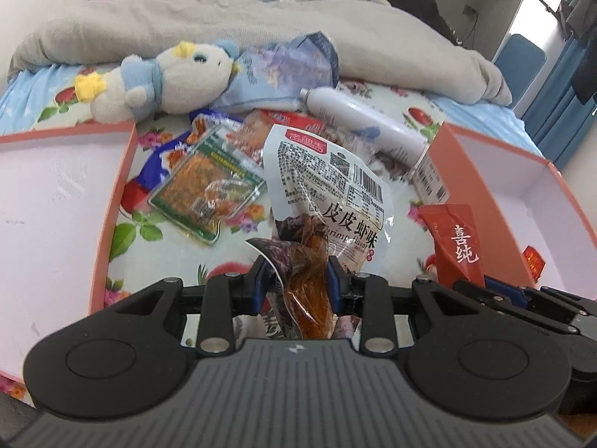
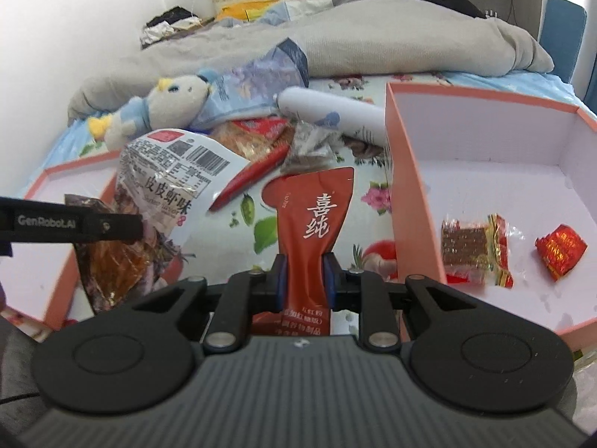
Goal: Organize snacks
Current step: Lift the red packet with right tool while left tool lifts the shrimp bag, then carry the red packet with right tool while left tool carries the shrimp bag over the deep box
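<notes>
My left gripper (image 1: 297,278) is shut on the lower end of a white shrimp-flavour snack bag (image 1: 328,190), held upright above the bed; the same bag (image 2: 168,183) shows at the left of the right wrist view. My right gripper (image 2: 304,274) is shut on a dark red sachet (image 2: 317,216) with white characters, also lifted; that sachet (image 1: 453,239) appears at the right of the left wrist view. More snack packets (image 1: 203,183) lie on the flowered sheet between two pink boxes.
A pink box (image 1: 123,171) stands at the left, another pink box (image 2: 406,186) at the right holding two small wrapped snacks (image 2: 474,250). A plush toy (image 1: 160,78), a white bottle (image 1: 369,123) and a grey blanket (image 1: 231,18) lie behind the snacks.
</notes>
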A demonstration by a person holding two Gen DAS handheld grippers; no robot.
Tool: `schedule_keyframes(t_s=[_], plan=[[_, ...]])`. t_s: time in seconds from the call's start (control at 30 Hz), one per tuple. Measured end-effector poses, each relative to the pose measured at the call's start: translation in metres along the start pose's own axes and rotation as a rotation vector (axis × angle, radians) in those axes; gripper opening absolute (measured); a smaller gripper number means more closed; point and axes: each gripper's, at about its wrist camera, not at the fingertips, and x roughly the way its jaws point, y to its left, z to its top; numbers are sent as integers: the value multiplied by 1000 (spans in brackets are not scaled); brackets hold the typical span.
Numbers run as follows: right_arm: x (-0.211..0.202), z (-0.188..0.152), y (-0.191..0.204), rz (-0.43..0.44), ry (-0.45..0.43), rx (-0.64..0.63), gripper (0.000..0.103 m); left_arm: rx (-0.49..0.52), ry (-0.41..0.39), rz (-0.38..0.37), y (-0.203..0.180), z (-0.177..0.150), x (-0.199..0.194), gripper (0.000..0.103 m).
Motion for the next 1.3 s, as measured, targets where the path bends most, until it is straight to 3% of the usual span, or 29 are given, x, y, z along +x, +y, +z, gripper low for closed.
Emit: schedule_keyframes(t_s=[0.77, 1.3], plan=[[-81, 92, -29, -12, -209, 25, 23, 43, -166, -91, -67, 81, -74, 36], [-92, 122, -85, -92, -276, 79, 24, 121, -193, -196, -138, 124, -60, 36]])
